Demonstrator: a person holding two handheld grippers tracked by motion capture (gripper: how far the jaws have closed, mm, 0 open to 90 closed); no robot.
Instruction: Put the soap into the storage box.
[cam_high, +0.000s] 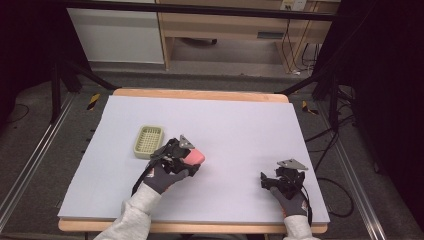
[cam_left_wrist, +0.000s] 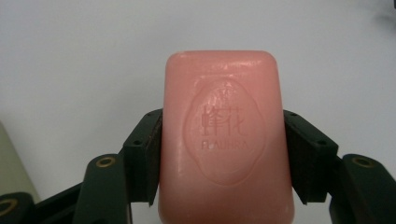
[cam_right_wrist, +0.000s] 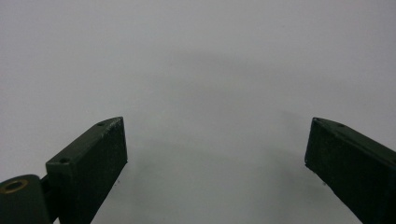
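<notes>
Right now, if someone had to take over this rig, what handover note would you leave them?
Left gripper: shut on the pink soap bar, jaws pressing its two long sides, just right of the soap dish.
Right gripper: open, holding nothing, low over the bare table at the right.
Done: soap picked up.
Left: likely setting the soap into the dish, which looks unfilled, then letting go.

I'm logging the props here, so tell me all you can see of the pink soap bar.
The pink soap bar is a rounded rectangle, waxy and smooth, with an oval seal stamped on its face. It looks whole and dry. The left hand-held gripper clamps its two long sides, holding it beside the pale green soap dish.
</notes>
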